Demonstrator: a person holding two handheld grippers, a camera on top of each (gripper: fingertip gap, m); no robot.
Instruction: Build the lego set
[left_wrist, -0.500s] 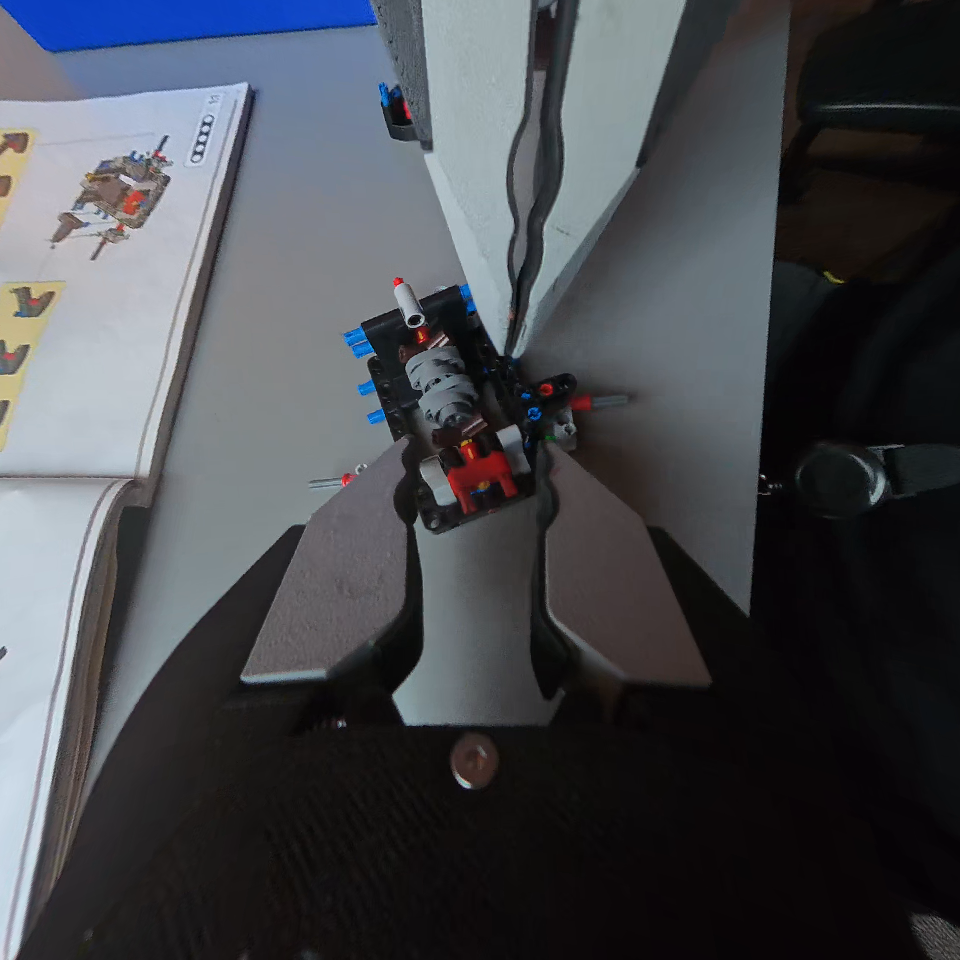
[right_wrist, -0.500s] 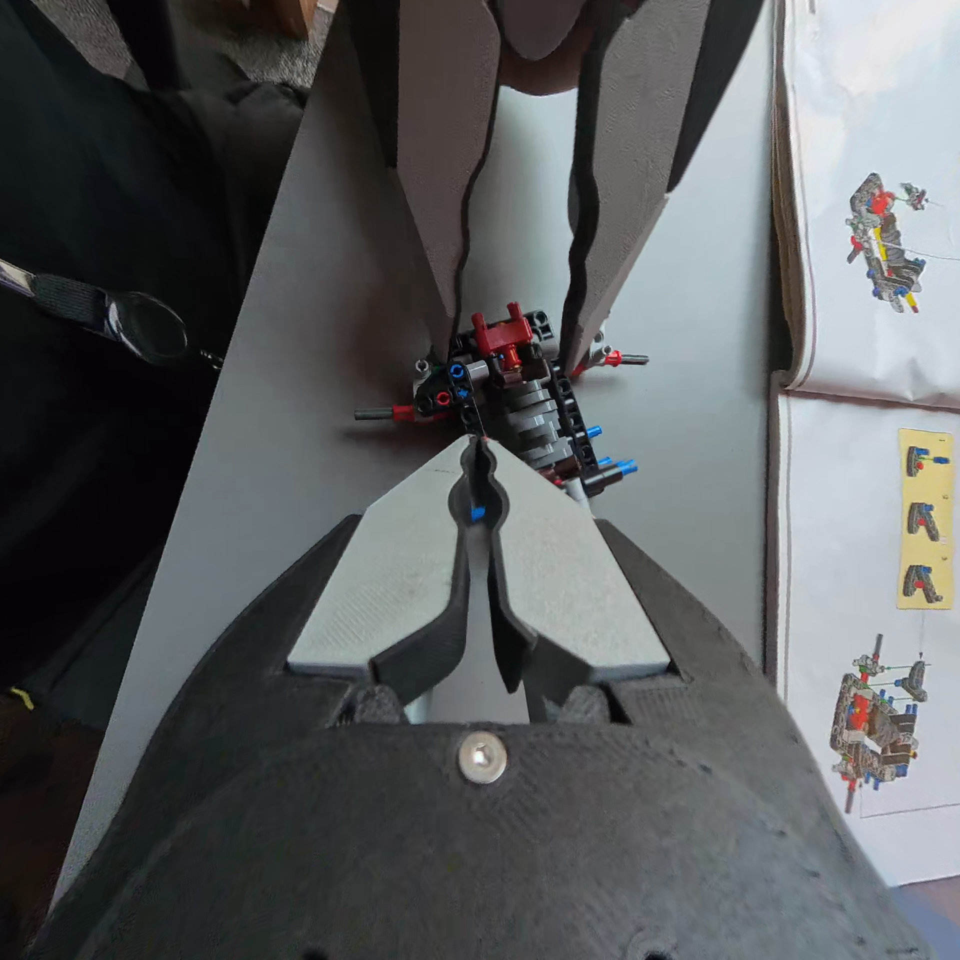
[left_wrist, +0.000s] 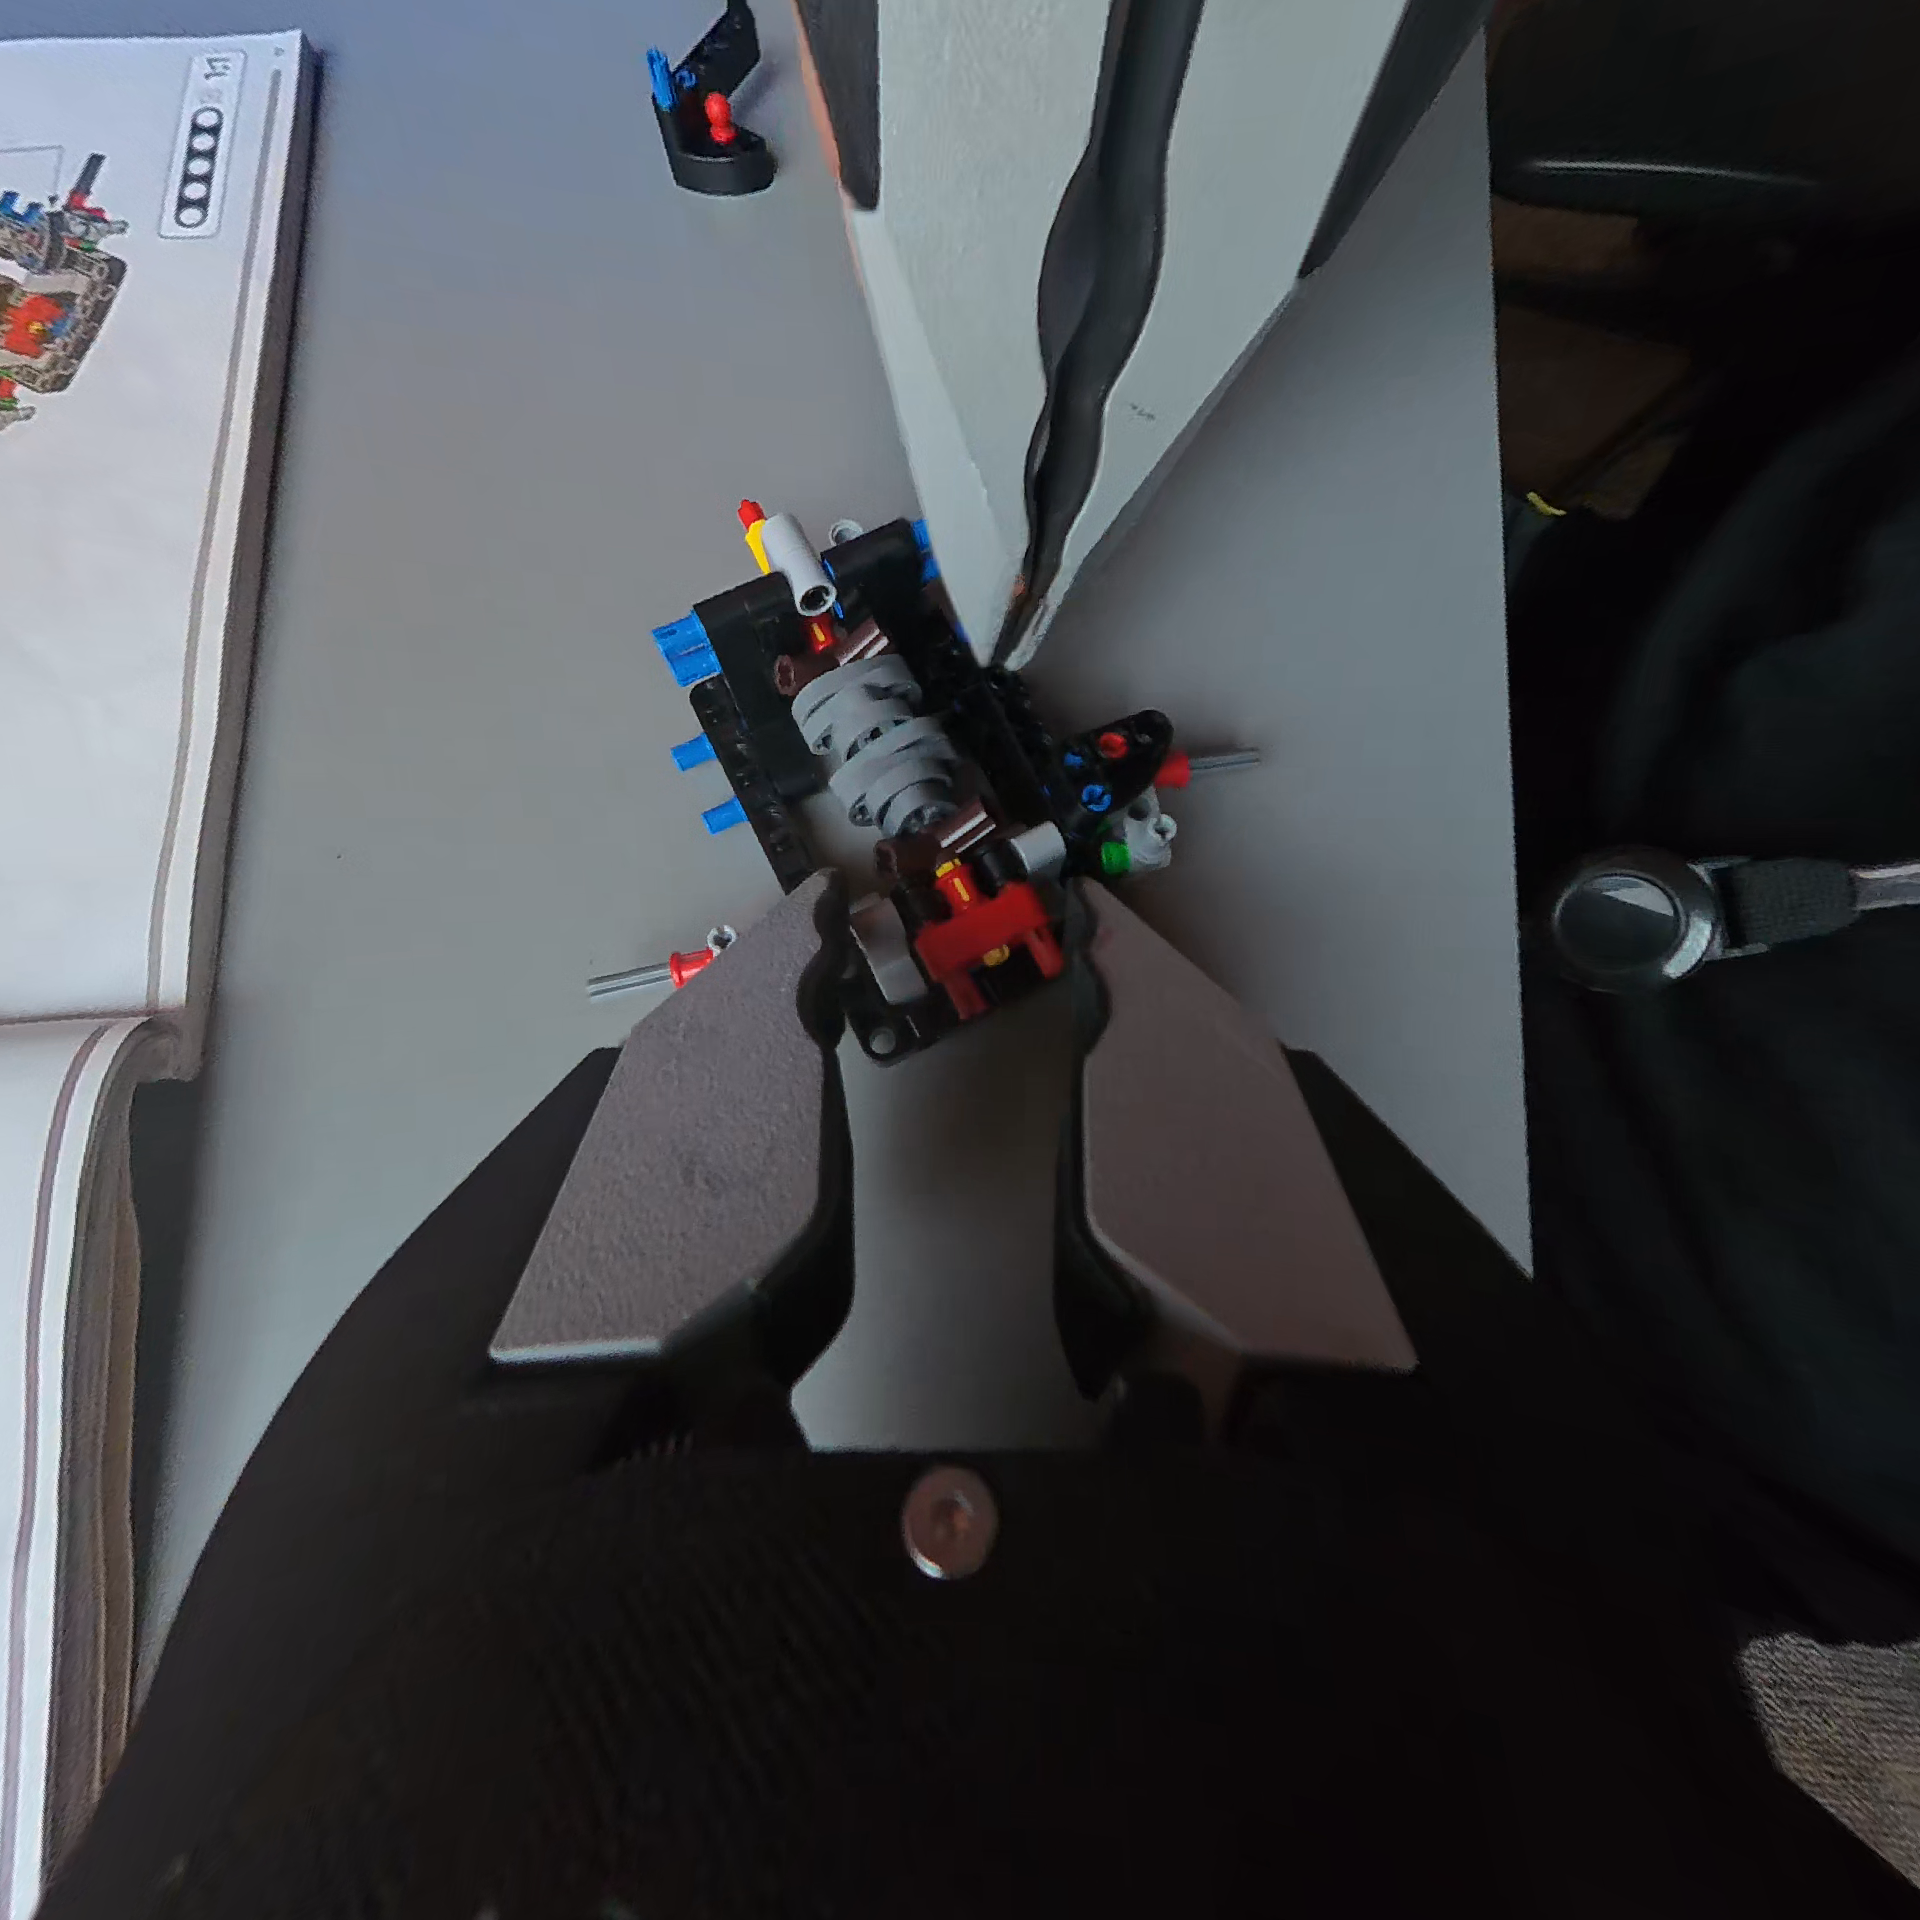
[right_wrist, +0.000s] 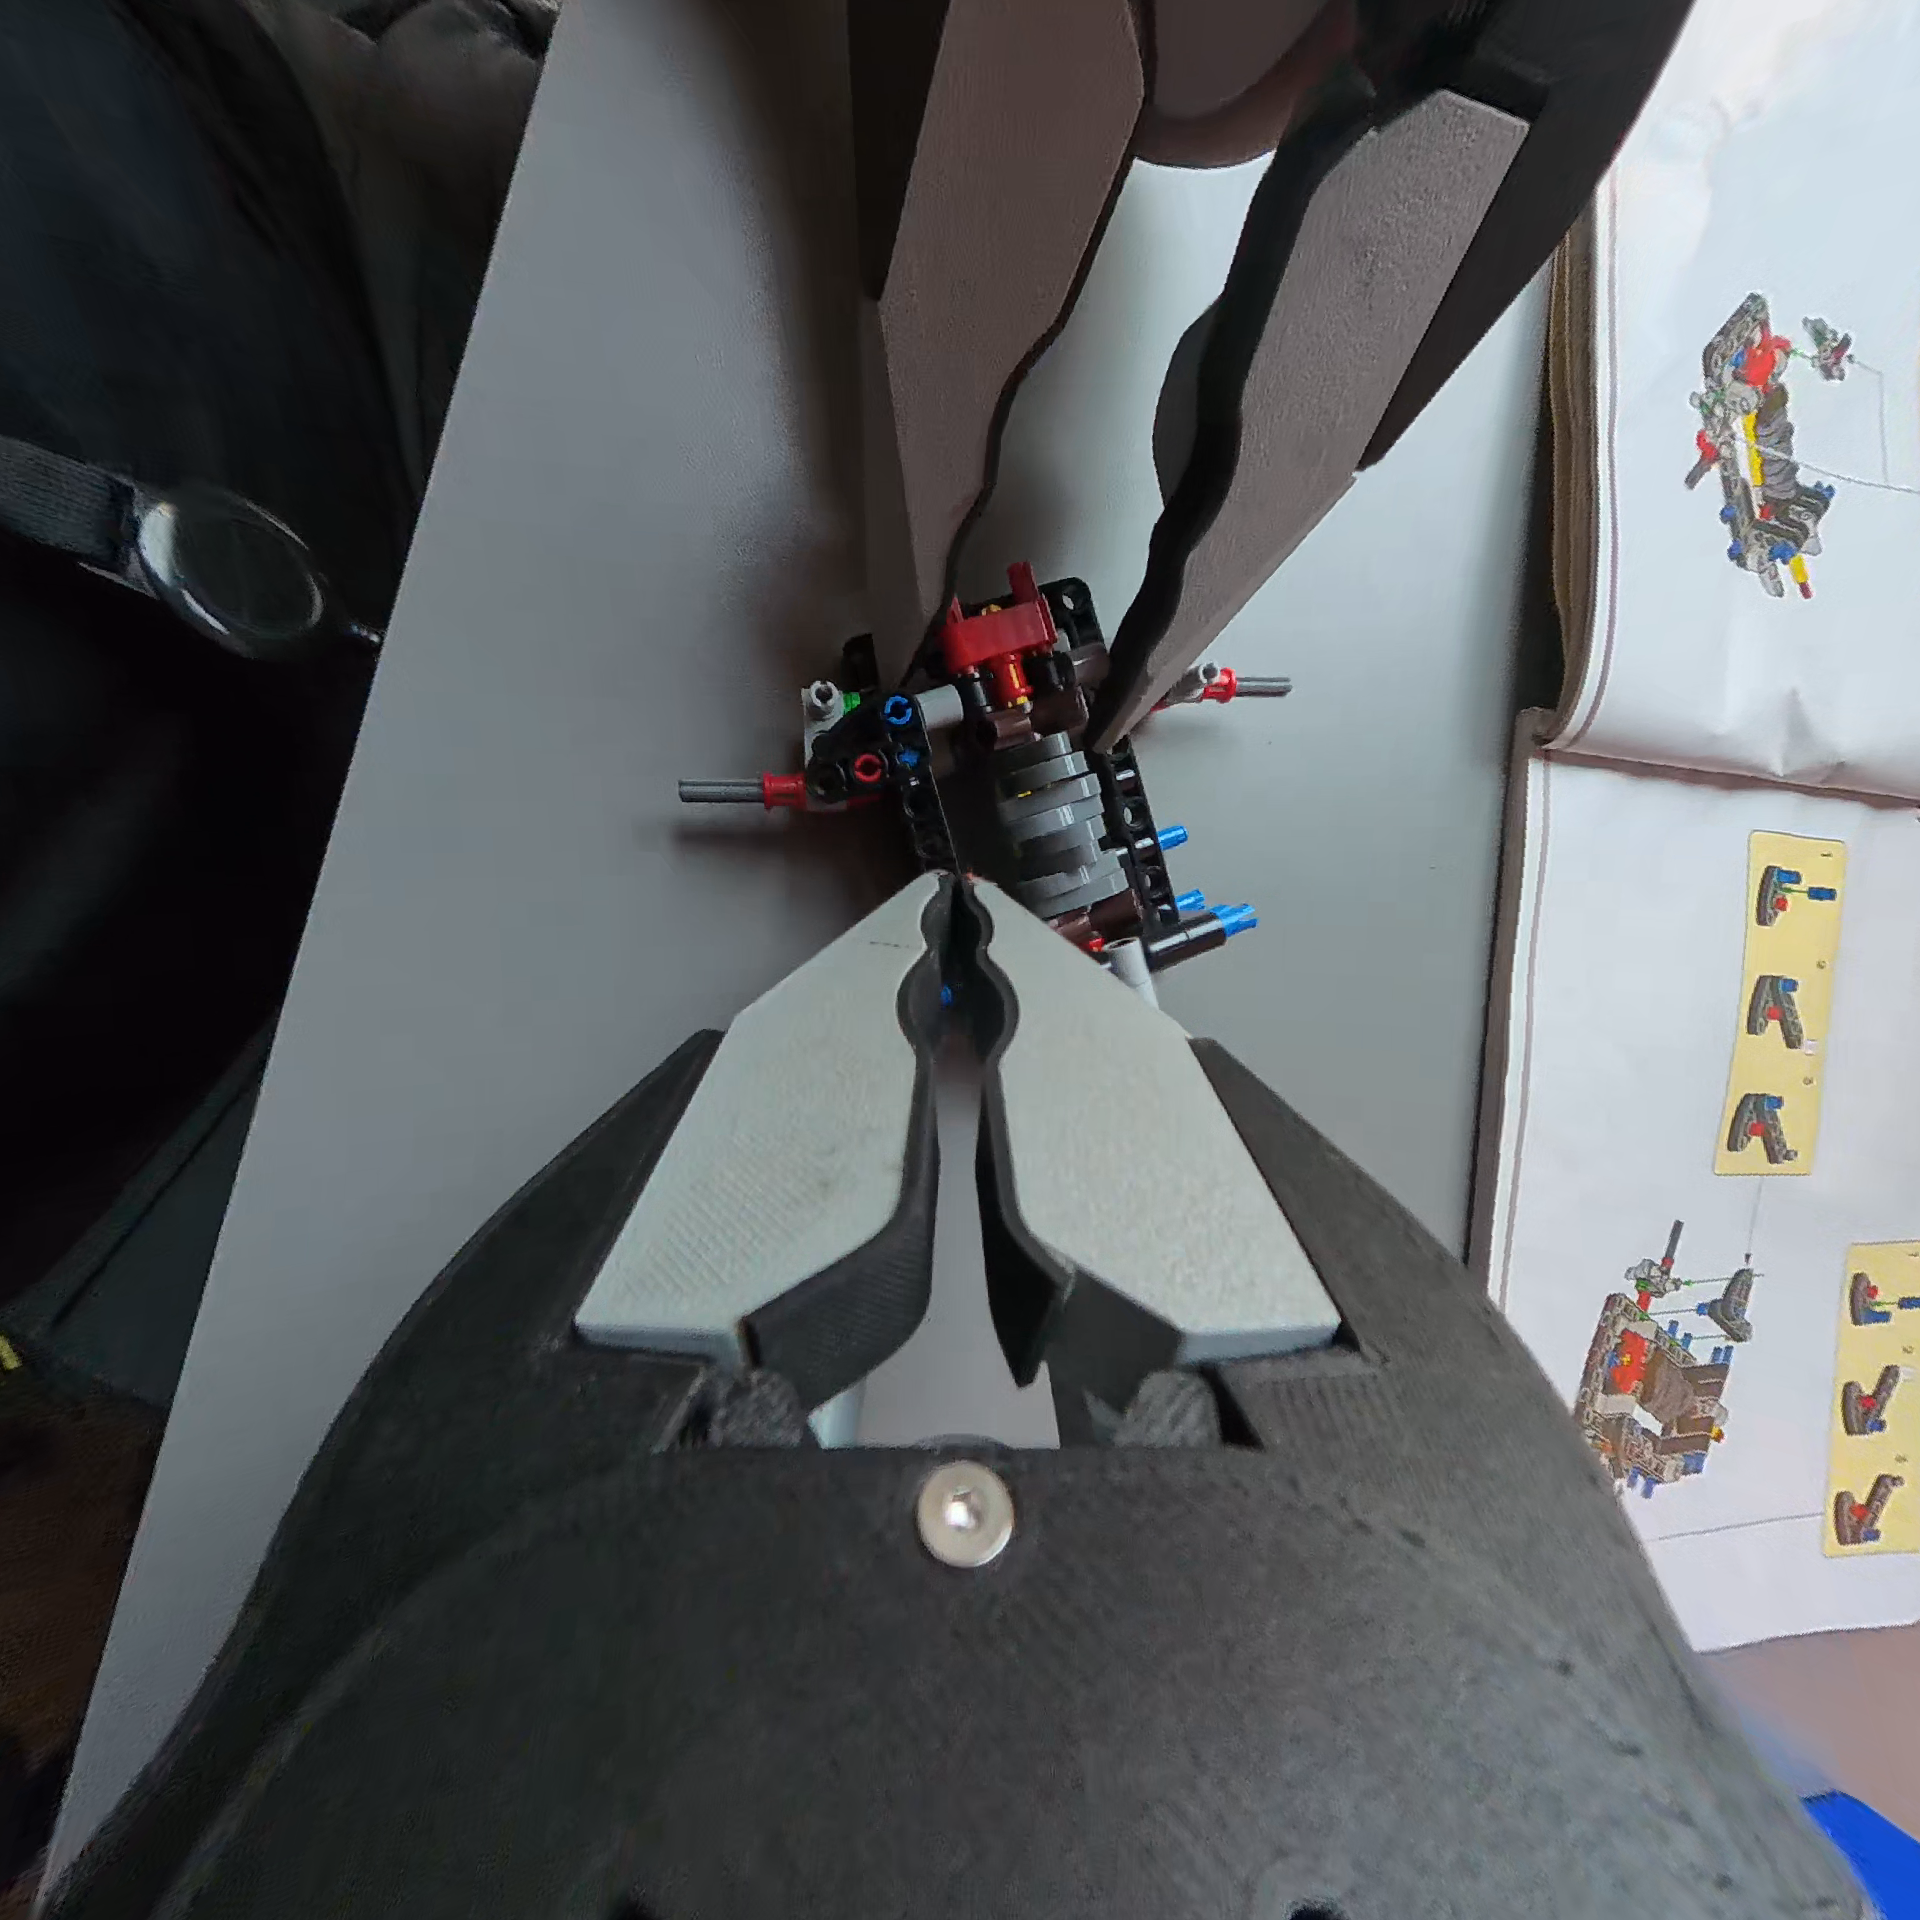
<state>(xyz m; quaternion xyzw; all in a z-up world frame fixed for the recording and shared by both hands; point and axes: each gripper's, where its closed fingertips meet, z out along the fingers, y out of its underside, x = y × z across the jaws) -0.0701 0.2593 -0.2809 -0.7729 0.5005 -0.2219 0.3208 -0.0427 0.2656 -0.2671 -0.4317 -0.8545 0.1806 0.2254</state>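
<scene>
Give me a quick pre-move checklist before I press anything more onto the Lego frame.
1. Left gripper brackets the red-block end of the Lego assembly: ok.
2. Right gripper nearly closed at the black side beam, a blue bit between the pads: ok; firm grip cannot tell.
3. Assembly resting flat on the grey table: cannot tell.
4. Loose black piece with blue and red pins lies apart at the far end, not in either gripper: ok.
5. Instruction booklet open beside the work: ok.
6. Table edge close on the person's side: not ok, little margin.
</scene>
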